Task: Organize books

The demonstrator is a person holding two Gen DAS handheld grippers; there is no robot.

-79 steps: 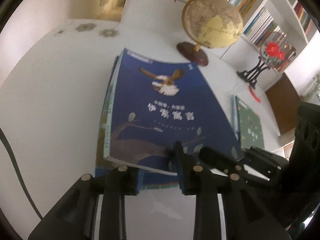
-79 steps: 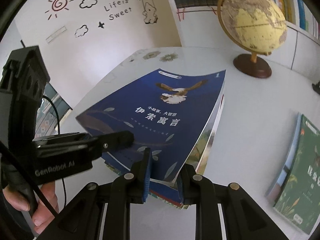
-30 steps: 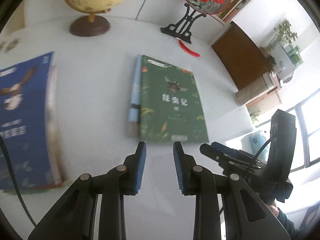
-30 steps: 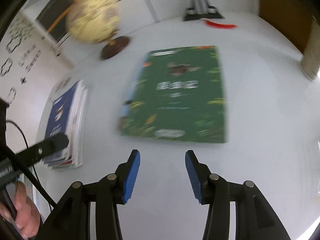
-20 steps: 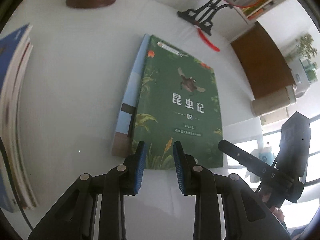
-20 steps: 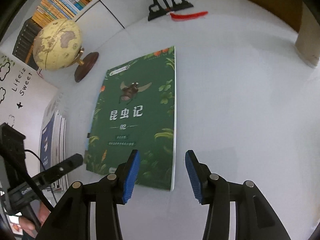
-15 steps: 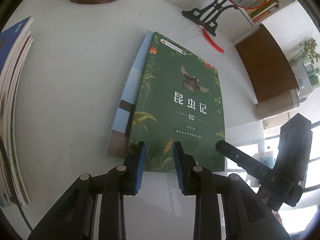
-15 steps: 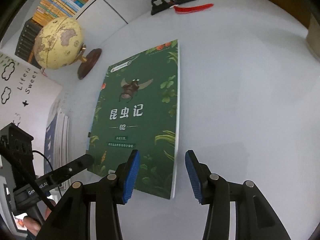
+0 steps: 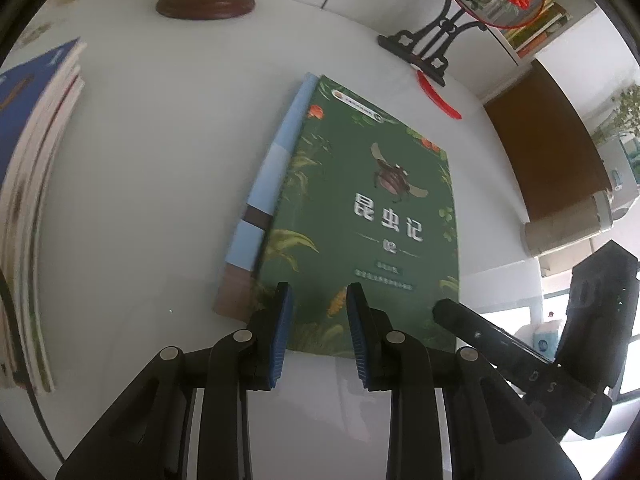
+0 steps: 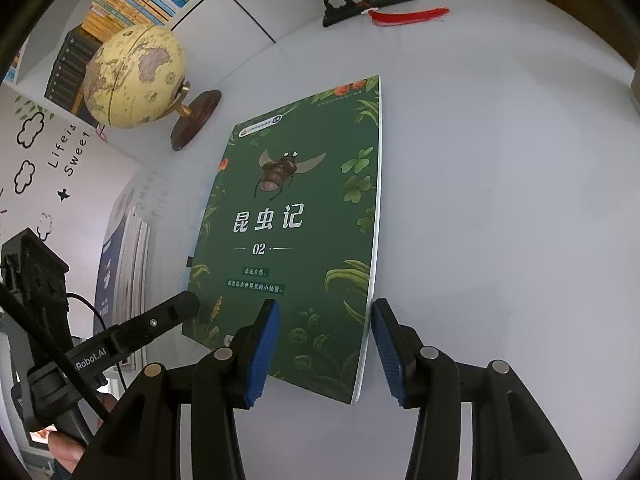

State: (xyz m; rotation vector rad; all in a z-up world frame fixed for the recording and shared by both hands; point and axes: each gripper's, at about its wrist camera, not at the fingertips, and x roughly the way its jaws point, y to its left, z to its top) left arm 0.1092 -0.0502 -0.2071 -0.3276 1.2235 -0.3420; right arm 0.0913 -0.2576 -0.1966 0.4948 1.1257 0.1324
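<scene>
A: Which step is in hand?

B: Judging by the layout, picking up the green insect book (image 9: 360,216), which lies flat on the white counter (image 9: 152,184) atop a pale blue book (image 9: 272,168). A finished stack of books (image 9: 36,128) sits well apart.

A: And each gripper?

B: The left gripper (image 9: 318,300) hovers at the near edge, jaws narrowly apart, empty. The right gripper (image 10: 324,320) stands wider, straddling the near right corner, holding nothing. Next, each must close on that edge.
</scene>
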